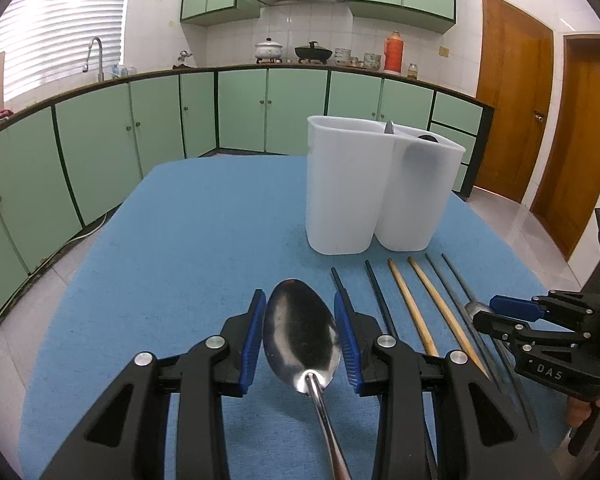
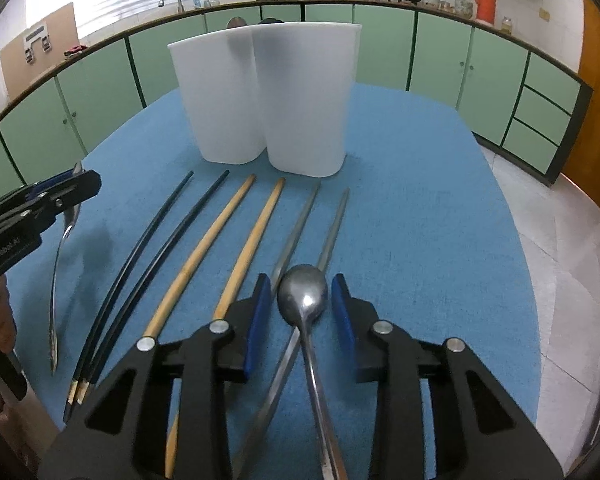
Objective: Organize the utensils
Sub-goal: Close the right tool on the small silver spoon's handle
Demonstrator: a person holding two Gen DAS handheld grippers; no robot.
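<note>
My left gripper [image 1: 299, 295] is shut on the bowl of a large steel spoon [image 1: 300, 332]; both blue pads press its edges. In the right wrist view this spoon [image 2: 60, 248] hangs tilted from the left gripper [image 2: 82, 184], handle end down near the cloth. A smaller steel spoon [image 2: 303, 294] lies across the grey metal chopsticks [image 2: 300, 220]. My right gripper [image 2: 300, 280] is open around its bowl, with a thin gap on each side. Black chopsticks [image 2: 160, 232] and wooden chopsticks [image 2: 228, 224] lie side by side. A white two-compartment holder [image 2: 260, 100] stands behind them.
The blue table cloth [image 1: 180, 240] has bare room to the left of the holder [image 1: 348, 184], which has utensil tips [image 1: 389, 127] showing at its rim. A person's hand [image 2: 0, 328] holds the left tool. Green cabinets and a tiled floor surround the table.
</note>
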